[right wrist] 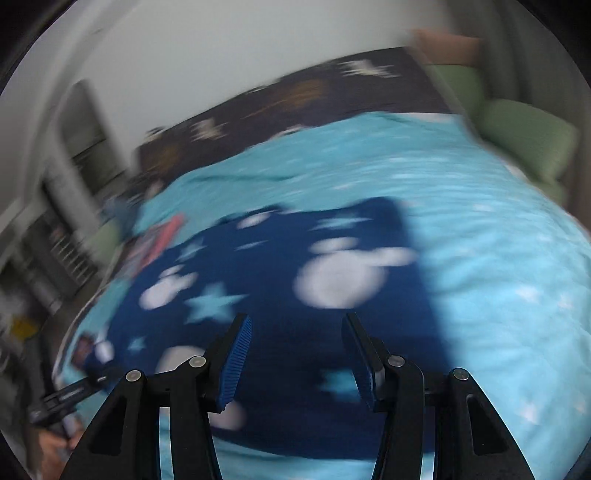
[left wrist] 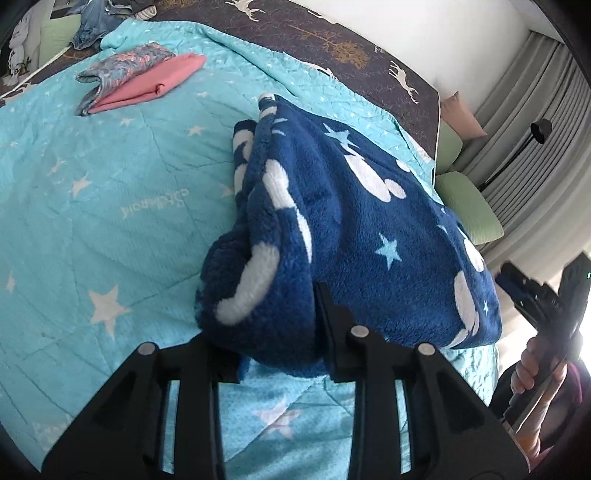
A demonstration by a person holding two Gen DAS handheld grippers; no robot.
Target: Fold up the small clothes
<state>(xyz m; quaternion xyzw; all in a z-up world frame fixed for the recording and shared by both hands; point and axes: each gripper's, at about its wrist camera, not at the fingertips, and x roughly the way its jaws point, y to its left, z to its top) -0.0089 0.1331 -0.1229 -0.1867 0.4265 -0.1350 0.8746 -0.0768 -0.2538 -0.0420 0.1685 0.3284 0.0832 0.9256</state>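
Note:
A dark blue fleece garment (left wrist: 354,236) with white blobs and pale stars lies folded on the turquoise star quilt (left wrist: 92,206). Its thick near edge is bunched up between the fingers of my left gripper (left wrist: 277,325). The fabric fills the gap, presses against the right finger (left wrist: 325,314) and hides the left fingertip. My right gripper (right wrist: 297,319) hangs open over the garment (right wrist: 280,280) with nothing between its blue pads; this view is blurred. A hand holds the right gripper (left wrist: 535,295) at the right edge of the left wrist view.
Folded pink and floral clothes (left wrist: 140,77) lie at the quilt's far left, with a heap of denim clothes (left wrist: 96,26) behind them. A dark deer-print sheet (left wrist: 332,40) runs along the far side. Green pillows (left wrist: 469,206) and grey curtains (left wrist: 535,110) stand at the right.

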